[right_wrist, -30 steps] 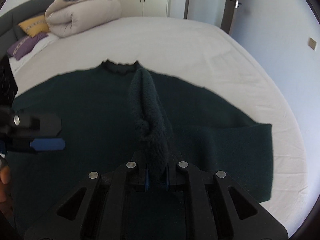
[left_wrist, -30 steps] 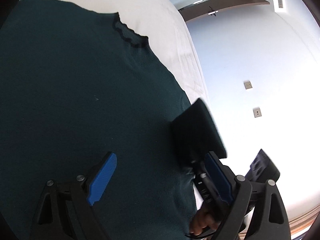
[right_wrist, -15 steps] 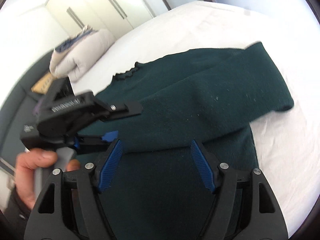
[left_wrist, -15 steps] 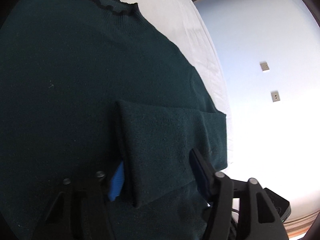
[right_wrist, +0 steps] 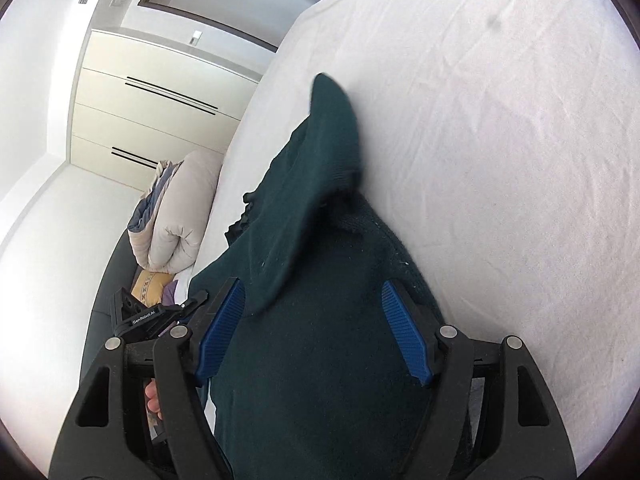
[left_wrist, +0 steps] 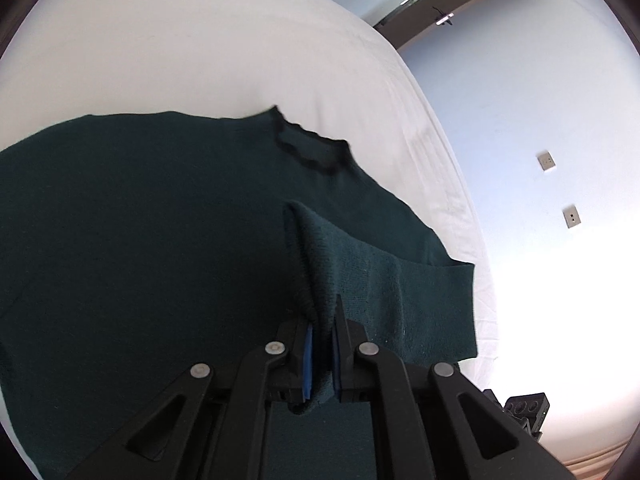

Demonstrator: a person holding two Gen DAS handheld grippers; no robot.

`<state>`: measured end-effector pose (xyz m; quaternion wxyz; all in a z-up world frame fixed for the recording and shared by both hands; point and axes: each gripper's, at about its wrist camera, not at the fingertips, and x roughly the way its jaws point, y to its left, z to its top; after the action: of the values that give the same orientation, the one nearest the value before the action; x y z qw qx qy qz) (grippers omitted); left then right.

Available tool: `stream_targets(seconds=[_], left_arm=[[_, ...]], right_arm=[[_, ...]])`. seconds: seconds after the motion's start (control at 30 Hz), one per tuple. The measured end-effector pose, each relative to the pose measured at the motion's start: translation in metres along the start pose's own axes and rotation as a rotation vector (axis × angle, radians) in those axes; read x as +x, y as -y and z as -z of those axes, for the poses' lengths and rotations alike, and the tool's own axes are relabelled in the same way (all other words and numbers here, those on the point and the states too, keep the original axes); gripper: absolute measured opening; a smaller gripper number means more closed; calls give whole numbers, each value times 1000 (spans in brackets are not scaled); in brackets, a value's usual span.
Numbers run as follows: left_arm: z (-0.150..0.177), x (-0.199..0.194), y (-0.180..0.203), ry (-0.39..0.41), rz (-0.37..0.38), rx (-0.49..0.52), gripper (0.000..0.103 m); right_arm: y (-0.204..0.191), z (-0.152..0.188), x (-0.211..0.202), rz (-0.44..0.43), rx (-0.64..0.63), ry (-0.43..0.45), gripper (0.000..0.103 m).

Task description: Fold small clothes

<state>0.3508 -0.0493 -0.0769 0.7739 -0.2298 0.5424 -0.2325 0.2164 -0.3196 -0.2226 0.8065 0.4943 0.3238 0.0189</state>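
A dark green knit sweater (left_wrist: 140,240) lies flat on a white bed (left_wrist: 200,52), its ruffled collar (left_wrist: 310,148) toward the far side. One sleeve (left_wrist: 384,292) is folded across the body. My left gripper (left_wrist: 322,354) is shut on the cuff end of that sleeve. In the right wrist view the sweater (right_wrist: 320,360) fills the middle, with the sleeve (right_wrist: 320,168) raised above it. My right gripper (right_wrist: 312,332) is open and empty, its blue pads (right_wrist: 404,332) either side of the sweater body. The left gripper (right_wrist: 148,316) shows at the left there.
A rolled duvet (right_wrist: 176,216) and a yellow pillow (right_wrist: 152,284) lie at the head of the bed. Wardrobe doors (right_wrist: 152,108) stand behind. The bed's edge (left_wrist: 472,240) runs along a white wall with sockets (left_wrist: 546,160).
My left gripper has closed on the sleeve's cuff end. My right gripper let go of the sleeve, opened, and turned toward the sweater's side.
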Motion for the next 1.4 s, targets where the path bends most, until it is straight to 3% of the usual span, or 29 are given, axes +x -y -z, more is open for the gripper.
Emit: stream_targets(seconds=[0.2,0.33,0.37,0.4,0.47,0.63,0.8,0.83,0.97,1.1,1.23,1.4], left_arm=[[-6,-1,-30,-4,-81,-3,7],[-16,-5,-40,29,-107,-2,7],[-18,-7,-42,38,-117,-5,7],[-16,-10,-47,41,-119,-3,7],[-10,-12,-49,30,-131,9,7],[-2,-11,-46,30,-165,48,7],[1,-3,-42,35,-196,78,8],[1,-3,-43,35,-197,73,8],[-3,4,-57,37,-177,42,9],[-5,4,-63,62,-142,28,9],[-8,6,-69,71,-133,29,11],[-8,7,-68,89,-126,28,11]], right_arm=[[-7,-14,2,23,-15,0,70],[0,-25,-63,27,-15,-4,70],[0,-24,-96,25,-12,-4,70],[-1,-26,-90,23,-8,-3,70],[7,-29,-157,10,1,-4,70],[-2,-67,-202,-40,-5,-8,70],[-20,-119,-181,-84,-25,-77,70],[-11,-131,-206,-86,-15,-88,70],[-13,-159,-155,-125,22,-173,70],[-3,-181,-101,-105,75,-188,70],[2,-188,-73,-118,102,-196,70],[-4,-173,-73,-128,43,-253,70]])
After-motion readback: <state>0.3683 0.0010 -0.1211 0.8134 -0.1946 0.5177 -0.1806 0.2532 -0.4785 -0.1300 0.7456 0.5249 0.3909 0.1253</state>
